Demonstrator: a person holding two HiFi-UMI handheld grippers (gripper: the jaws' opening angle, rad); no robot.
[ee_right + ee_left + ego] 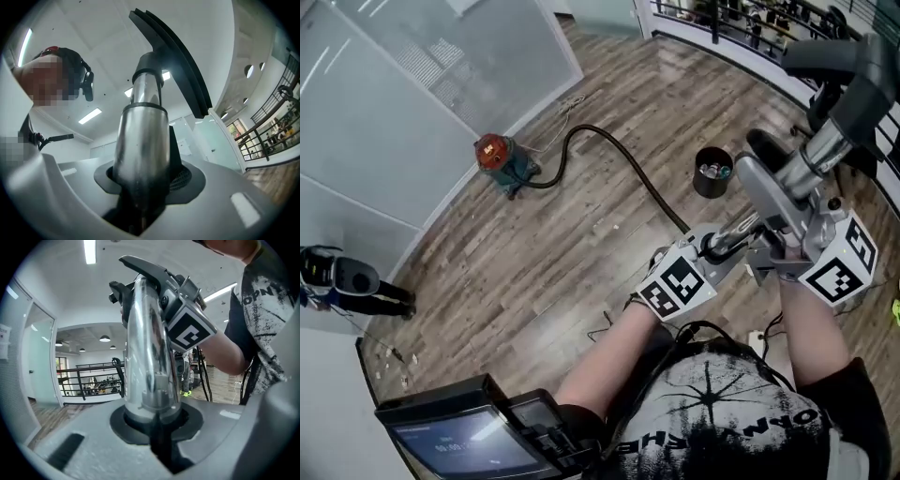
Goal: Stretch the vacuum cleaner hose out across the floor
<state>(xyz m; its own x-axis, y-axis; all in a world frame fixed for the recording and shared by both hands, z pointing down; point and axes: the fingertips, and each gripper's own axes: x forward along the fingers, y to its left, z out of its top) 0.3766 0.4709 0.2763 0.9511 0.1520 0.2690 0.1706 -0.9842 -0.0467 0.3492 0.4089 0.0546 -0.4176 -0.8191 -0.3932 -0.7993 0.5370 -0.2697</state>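
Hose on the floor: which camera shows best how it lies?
The head view: the hose curves from the vacuum cleaner across the wood floor. Both gripper views show none of it, only the metal tube clamped between the jaws.

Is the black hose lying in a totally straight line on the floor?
No, the hose makes a big looping bend right after it leaves the red-topped vacuum cleaner.
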